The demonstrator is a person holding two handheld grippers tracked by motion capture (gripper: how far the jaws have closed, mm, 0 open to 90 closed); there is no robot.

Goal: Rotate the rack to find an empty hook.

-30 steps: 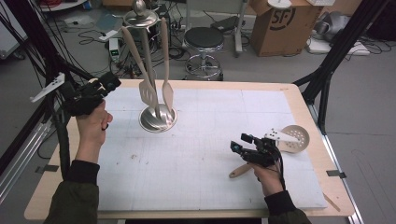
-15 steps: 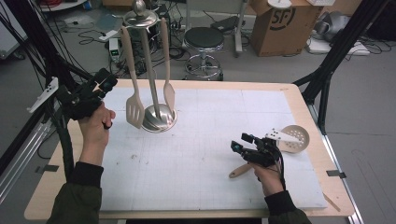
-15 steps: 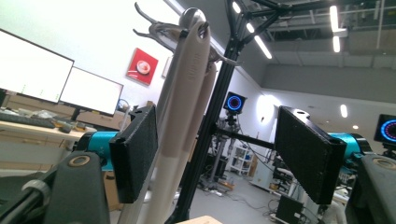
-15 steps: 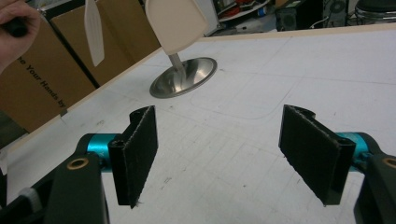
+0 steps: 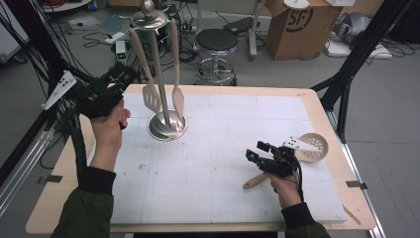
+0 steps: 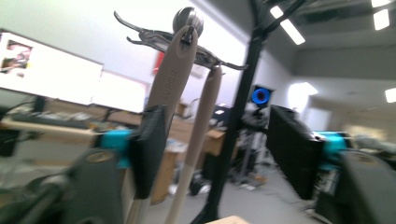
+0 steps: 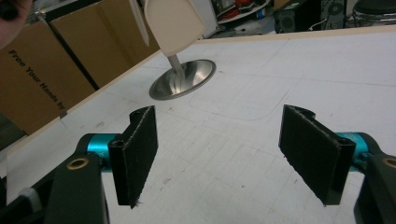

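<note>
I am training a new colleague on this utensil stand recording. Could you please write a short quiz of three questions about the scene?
1. True or false: the right gripper is closed on the skimmer.
2. How many utensils hang from the utensil stand? A) one B) two C) four
3. In the left gripper view, which jaw of the left gripper stands against the hanging spatula: the one at the left of that view or the one at the right?

Key
1. False: its jaws stand open over the white mat, nothing between them.
2. B: the spatula and a second utensil.
3. The one at the left; the other jaw stands apart from it.
</note>
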